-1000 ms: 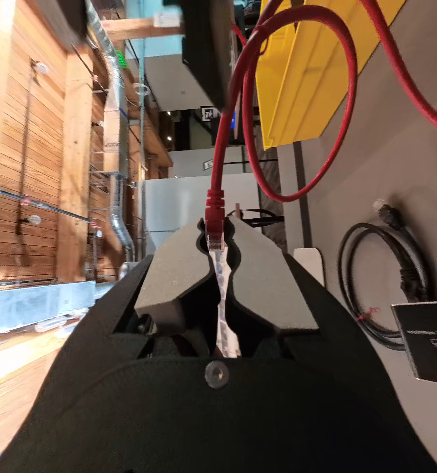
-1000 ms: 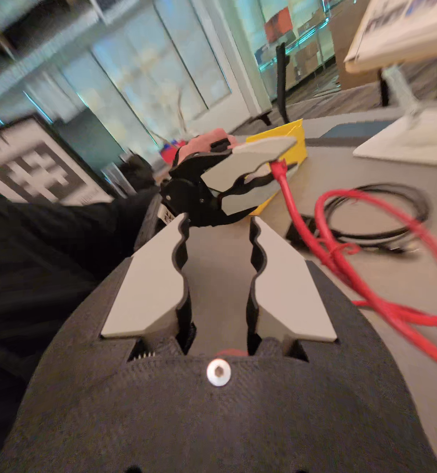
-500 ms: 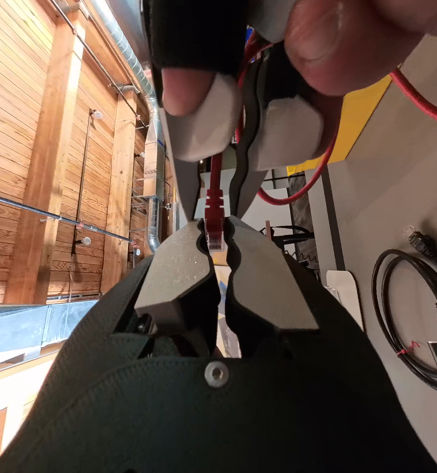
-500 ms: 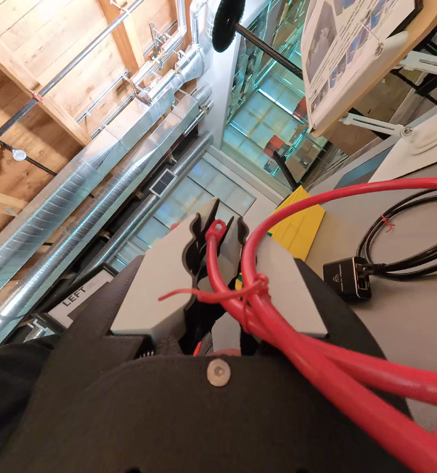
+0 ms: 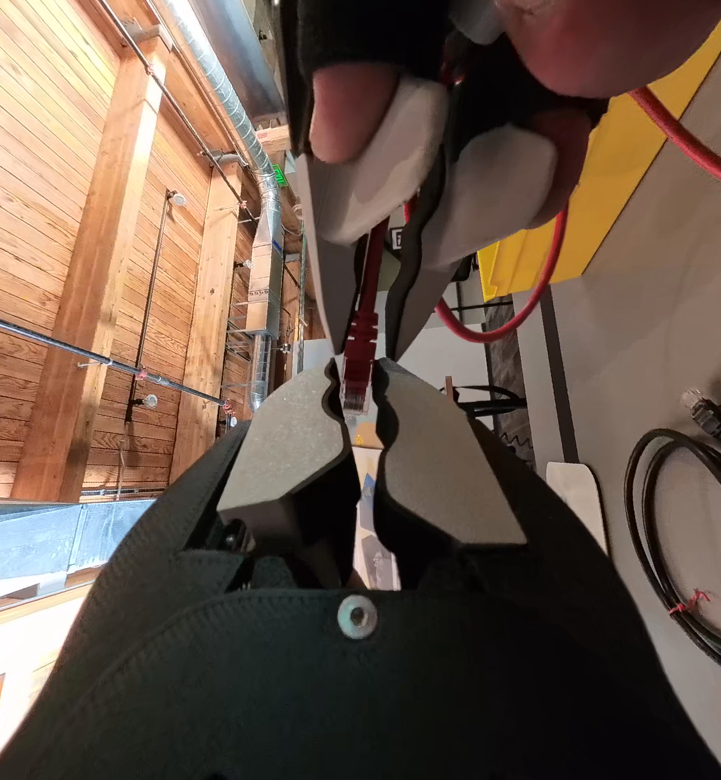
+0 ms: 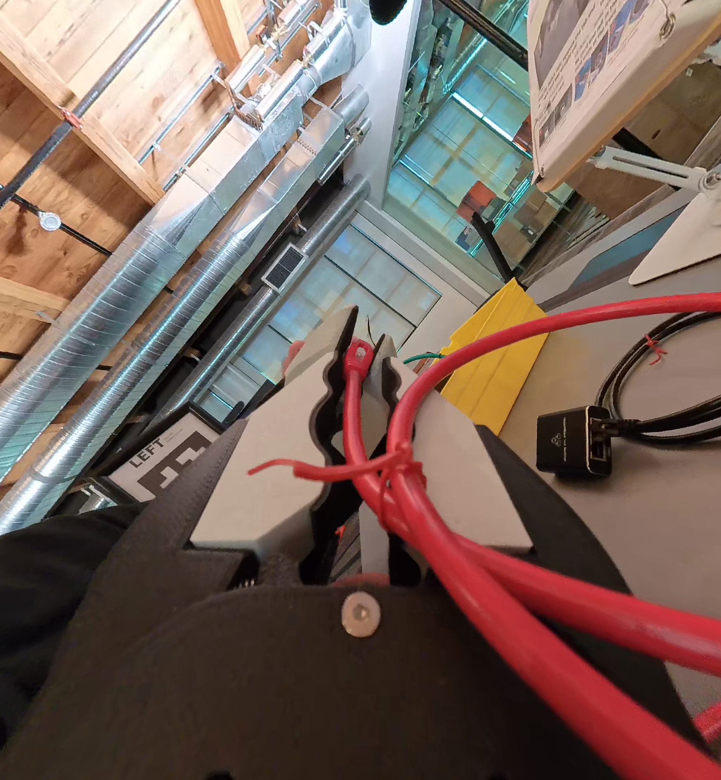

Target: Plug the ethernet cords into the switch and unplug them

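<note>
A: What did the left wrist view show?

B: The left gripper (image 5: 356, 380) was pinching the clear plug of the red ethernet cord (image 5: 355, 382) at its fingertips. The right gripper (image 5: 365, 337) came in from straight ahead, tip to tip with it, jaws either side of the red strain boot just beyond the plug; a person's fingers (image 5: 342, 118) wrapped its handles.

A: And the surface?

B: A grey table (image 5: 654, 346) ran off to the claw's right. On it, ahead and right, stood a yellow bin (image 5: 595, 202); nearer, on the right, lay a coiled black ethernet cord (image 5: 663, 527) with its plug free. To the left were wooden wall planks (image 5: 54, 219) and a silver duct (image 5: 219, 84).

A: The right wrist view?

B: There the right gripper (image 6: 361, 363) was narrowed around the red cord just behind the plug, though whether it truly squeezed it I couldn't tell. The left gripper's fingertips (image 6: 329, 333) met it head-on. A red twist tie (image 6: 342, 472) bound the cord's loops across the claw's right finger. Well to the right, a small black switch (image 6: 574, 443) sat on the table with a black cord plugged in. Beyond the claw were glass windows (image 6: 359, 287), and ducts up to the left.
</note>
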### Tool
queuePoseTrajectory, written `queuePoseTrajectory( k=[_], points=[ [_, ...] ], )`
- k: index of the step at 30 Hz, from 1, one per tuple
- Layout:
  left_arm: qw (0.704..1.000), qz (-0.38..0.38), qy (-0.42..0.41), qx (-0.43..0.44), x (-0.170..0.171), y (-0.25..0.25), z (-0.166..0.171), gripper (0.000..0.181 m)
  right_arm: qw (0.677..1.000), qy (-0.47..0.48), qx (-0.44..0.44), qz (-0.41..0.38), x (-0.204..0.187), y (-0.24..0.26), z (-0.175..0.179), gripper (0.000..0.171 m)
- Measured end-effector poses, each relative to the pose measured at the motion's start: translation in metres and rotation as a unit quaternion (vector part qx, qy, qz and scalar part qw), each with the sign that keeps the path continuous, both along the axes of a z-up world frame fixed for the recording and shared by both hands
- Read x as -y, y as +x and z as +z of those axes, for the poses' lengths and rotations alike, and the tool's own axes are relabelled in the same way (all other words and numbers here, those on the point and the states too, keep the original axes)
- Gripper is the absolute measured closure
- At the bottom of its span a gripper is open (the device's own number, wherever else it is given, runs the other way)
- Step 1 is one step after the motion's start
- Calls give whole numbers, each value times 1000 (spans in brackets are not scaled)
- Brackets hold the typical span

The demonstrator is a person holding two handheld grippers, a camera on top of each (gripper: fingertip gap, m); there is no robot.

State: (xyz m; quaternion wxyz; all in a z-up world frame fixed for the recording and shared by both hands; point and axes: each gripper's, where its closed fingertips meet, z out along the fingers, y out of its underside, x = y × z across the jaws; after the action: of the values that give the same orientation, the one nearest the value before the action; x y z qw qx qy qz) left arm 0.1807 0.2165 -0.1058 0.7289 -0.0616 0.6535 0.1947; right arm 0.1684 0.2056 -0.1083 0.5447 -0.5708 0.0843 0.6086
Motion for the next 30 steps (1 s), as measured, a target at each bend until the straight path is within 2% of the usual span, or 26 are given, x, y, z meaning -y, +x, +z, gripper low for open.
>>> queuePoseTrajectory(
  k=[2,4,7,9,10,12,14,16,18,20,21,23,26,30],
  points=[
    [1000,2,-30,-4,-1,0,0,168,1000,18,10,-11,2,4,3,160],
    [988,-2,-153,-23,-4,-4,-5,148,998,40,46,-26,5,7,5,160],
    [948,1,-315,-37,-7,-16,-7,143,990,64,118,-35,10,8,7,161],
    [893,-6,-443,-76,-2,-21,-20,139,986,79,143,-32,12,7,10,160],
    [852,-18,-516,-85,4,-23,-25,137,981,94,166,-32,14,5,11,161],
    [737,-59,-663,-119,24,-27,-31,133,964,131,228,-37,19,-1,14,161],
    [605,-116,-780,-115,39,-29,-18,136,937,183,294,-42,26,-8,19,161],
    [468,-163,-861,-119,47,-33,-7,136,902,222,369,-44,32,-16,17,161],
    [374,-185,-900,-128,51,-35,-4,137,866,256,427,-47,38,-21,14,161],
    [315,-203,-918,-130,55,-38,-3,140,836,281,469,-48,43,-24,10,161],
    [294,-207,-923,-141,61,-39,-4,140,823,292,484,-52,45,-24,9,161],
    [272,-207,-928,-150,69,-40,-9,143,798,314,511,-56,49,-26,7,161],
    [234,-223,-935,-146,73,-42,-11,157,752,348,557,-54,56,-32,0,161],
    [200,-235,-939,-151,83,-45,-21,162,719,378,581,-50,62,-36,-3,161]
  ],
)
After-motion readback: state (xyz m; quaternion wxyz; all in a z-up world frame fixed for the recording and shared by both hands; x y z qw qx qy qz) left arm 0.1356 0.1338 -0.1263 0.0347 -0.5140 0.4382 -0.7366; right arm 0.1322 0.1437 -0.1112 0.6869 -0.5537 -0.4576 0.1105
